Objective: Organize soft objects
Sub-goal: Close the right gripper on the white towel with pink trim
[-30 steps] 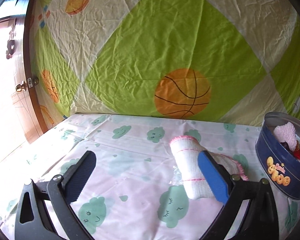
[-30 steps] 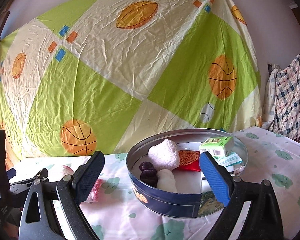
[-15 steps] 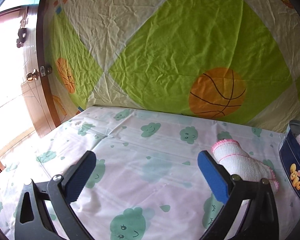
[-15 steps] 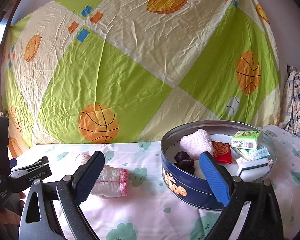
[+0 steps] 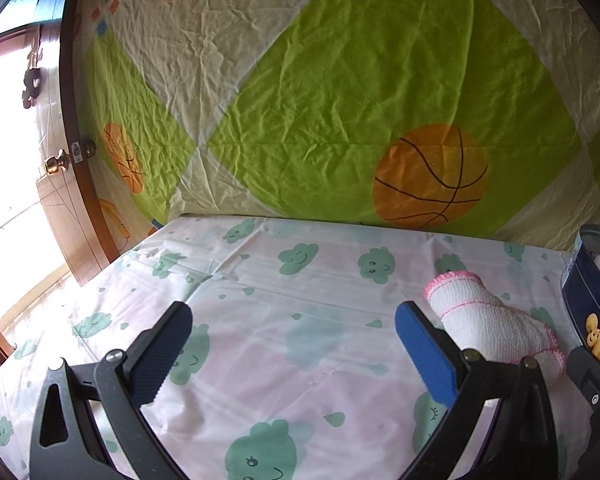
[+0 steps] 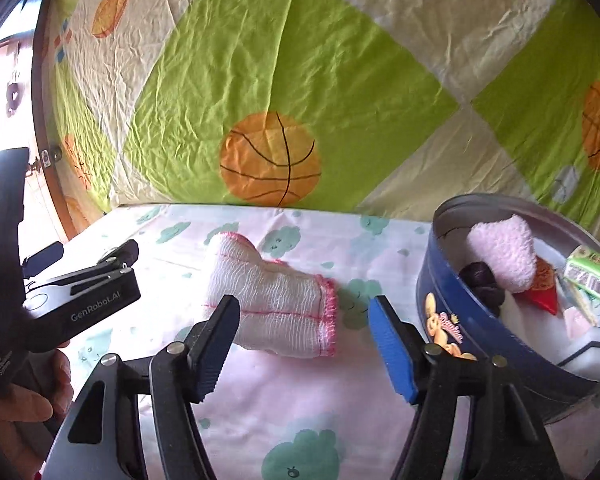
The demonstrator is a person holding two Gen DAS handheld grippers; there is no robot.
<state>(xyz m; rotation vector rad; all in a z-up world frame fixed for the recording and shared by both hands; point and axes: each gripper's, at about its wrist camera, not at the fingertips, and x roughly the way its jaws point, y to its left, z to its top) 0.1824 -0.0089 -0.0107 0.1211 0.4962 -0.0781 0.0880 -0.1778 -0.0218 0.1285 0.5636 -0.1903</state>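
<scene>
Right tool (image 6: 304,336) hangs released, jaws spread before the rolled white cloth (image 6: 276,308) lying on the bed (image 6: 292,400) just left of the blue tin (image 6: 452,320). Left tool (image 5: 292,352) is released too, empty. Pickup looks next: advance, straddle the roll, clamp.

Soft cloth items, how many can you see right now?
2: a rolled white towel on the bed, a fluffy pink cloth inside the blue tin. More may be hidden underneath.
</scene>
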